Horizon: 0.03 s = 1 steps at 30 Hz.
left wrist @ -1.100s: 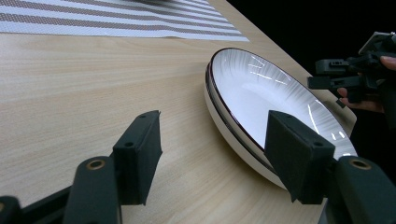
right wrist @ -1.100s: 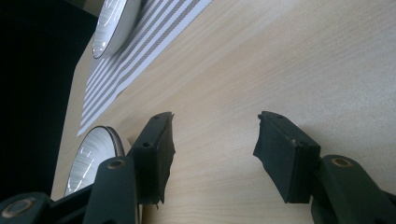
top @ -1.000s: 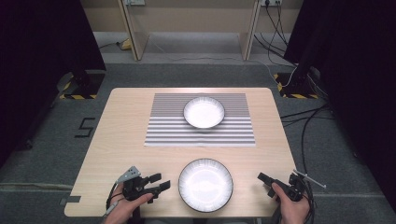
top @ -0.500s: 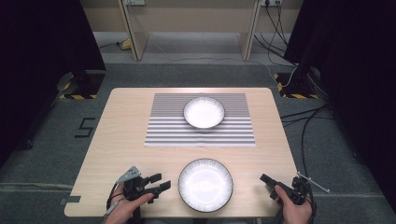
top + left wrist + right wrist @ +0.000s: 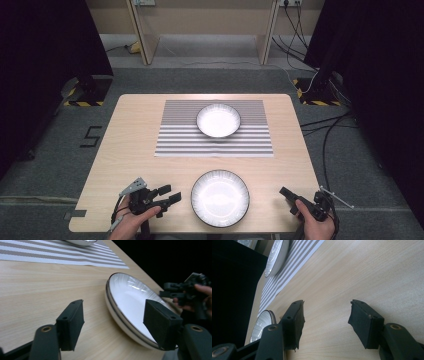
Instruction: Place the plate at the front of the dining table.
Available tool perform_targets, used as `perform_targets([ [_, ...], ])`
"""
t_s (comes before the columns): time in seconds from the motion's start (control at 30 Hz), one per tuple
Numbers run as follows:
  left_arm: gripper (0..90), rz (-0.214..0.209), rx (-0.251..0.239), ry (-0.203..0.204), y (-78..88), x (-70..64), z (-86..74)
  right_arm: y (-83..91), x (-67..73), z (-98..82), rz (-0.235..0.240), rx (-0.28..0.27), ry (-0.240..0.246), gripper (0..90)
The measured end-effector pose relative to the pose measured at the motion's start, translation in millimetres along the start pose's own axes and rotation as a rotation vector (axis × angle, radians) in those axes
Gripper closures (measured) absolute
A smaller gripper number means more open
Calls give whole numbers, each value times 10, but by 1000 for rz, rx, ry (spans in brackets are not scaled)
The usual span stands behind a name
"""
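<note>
High view, bench [image 5: 135,150] inventory, all places given from the plate [image 5: 220,198].

Plate: white, dark-rimmed, ribbed inside, lying flat at the middle of the bench's near edge. Nothing grips or touches it.

Left tongs [image 5: 169,194]: just beside the plate on its left, held in a hand [image 5: 137,215], jaws pointing toward the plate's rim and spread apart with nothing between them. Left gripper view: left tongs [image 5: 115,325] stand wide, and the plate's near rim [image 5: 130,312] lies just ahead, the right-hand jaw overlapping it in the picture; whether it touches cannot be told.

Right tongs [image 5: 289,195]: near the plate on its right, clear of the rim, held in the other hand [image 5: 314,222]. Right gripper view: right tongs [image 5: 325,317] spread, bare wood between the jaws, nothing pinched; the plate [image 5: 260,323] shows at the lower left beyond one jaw.

Bowl [image 5: 218,120]: white, well beyond the plate toward the far edge, standing on a striped mat [image 5: 215,137].

Mat: grey and white stripes, flat, between the plate and the far edge, apart from the plate.
</note>
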<state>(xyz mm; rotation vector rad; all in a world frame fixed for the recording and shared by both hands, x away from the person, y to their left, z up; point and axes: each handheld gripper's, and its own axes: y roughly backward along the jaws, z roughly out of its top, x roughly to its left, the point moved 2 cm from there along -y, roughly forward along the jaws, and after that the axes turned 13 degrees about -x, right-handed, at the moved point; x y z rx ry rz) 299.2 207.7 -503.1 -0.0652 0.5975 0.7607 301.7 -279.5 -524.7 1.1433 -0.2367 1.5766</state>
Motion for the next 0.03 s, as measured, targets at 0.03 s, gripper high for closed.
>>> perform_targets([
  [0.03,262,-9,-5,10,11,-38,29,2,0,-3,-1,-4,1,447],
])
